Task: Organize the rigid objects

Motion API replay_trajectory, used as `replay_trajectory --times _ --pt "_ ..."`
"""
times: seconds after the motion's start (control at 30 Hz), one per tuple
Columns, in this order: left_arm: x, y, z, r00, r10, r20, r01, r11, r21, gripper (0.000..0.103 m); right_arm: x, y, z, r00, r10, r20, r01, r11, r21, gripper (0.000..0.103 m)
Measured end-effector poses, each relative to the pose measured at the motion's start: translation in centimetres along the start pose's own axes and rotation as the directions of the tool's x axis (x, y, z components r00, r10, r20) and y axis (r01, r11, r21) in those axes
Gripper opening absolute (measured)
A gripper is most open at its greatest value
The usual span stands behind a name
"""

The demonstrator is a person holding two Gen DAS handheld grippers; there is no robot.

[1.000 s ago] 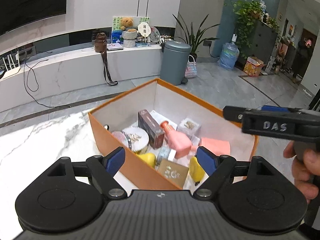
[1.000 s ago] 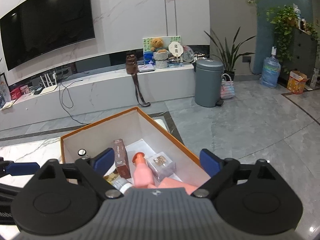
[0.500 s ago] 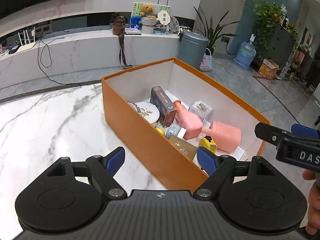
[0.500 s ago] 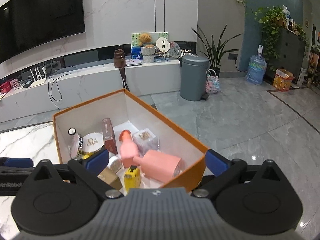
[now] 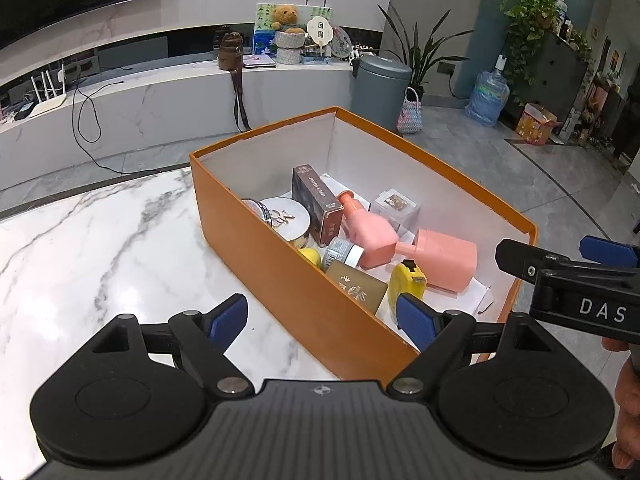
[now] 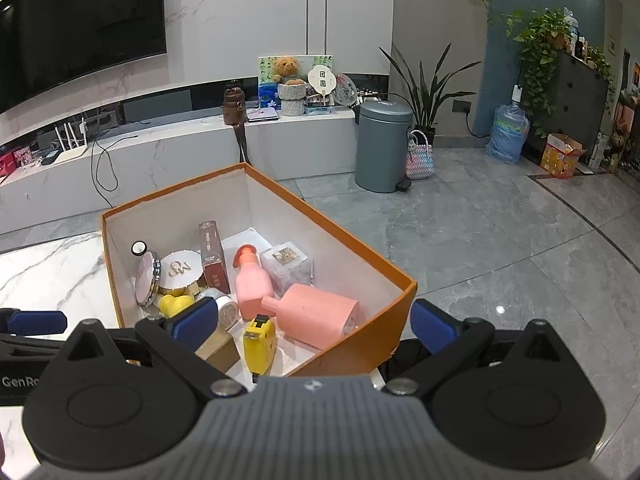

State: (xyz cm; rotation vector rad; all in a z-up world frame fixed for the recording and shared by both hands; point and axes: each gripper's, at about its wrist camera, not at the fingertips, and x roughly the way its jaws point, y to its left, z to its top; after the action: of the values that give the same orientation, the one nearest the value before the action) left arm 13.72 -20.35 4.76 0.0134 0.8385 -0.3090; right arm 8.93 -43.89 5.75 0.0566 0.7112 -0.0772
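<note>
An open orange box (image 5: 280,268) stands on the white marble table (image 5: 100,248). It holds two pink bottles (image 5: 370,232) (image 5: 444,260), a yellow tape measure (image 5: 408,280), a brown carton (image 5: 316,208), a white round compact (image 5: 286,218), a clear cube (image 5: 394,208) and a gold box (image 5: 356,286). My left gripper (image 5: 322,318) hovers over the box's long near wall. Its jaws are opening and the pads touch nothing. My right gripper (image 6: 315,324) stands wide open above the box's near corner (image 6: 360,344) and holds nothing. The tape measure (image 6: 260,340) lies just ahead of it.
The table ends right beside the box, with grey floor tiles (image 6: 500,248) below. A grey bin (image 6: 382,148), a water jug (image 6: 506,132) and a long marble bench (image 6: 160,160) stand further back. A hand (image 5: 626,400) shows at the right edge of the left wrist view.
Both cameras have pulled back from the box, so its whole inside now shows. Both pairs of jaws stand a little wider. Nothing was picked up.
</note>
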Motion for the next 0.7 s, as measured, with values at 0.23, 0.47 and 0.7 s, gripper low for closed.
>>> replay_trajectory --times 0.23,0.47,0.7 --pt "0.09 -0.26 0.16 1.0 -0.004 -0.003 0.004 1.0 0.002 0.099 0.06 0.08 -0.01 1.0 -0.003 -0.001 0.003 1.0 -0.002 0.1" --pt "0.18 -0.32 0.1 1.0 -0.011 -0.004 0.011 1.0 0.003 0.099 0.2 0.29 -0.04 1.0 -0.001 -0.004 0.001 1.0 -0.009 0.1" --pt "0.16 -0.34 0.12 1.0 -0.012 -0.005 0.012 1.0 0.003 0.099 0.22 0.32 -0.07 1.0 -0.001 -0.004 0.001 1.0 -0.01 0.1"
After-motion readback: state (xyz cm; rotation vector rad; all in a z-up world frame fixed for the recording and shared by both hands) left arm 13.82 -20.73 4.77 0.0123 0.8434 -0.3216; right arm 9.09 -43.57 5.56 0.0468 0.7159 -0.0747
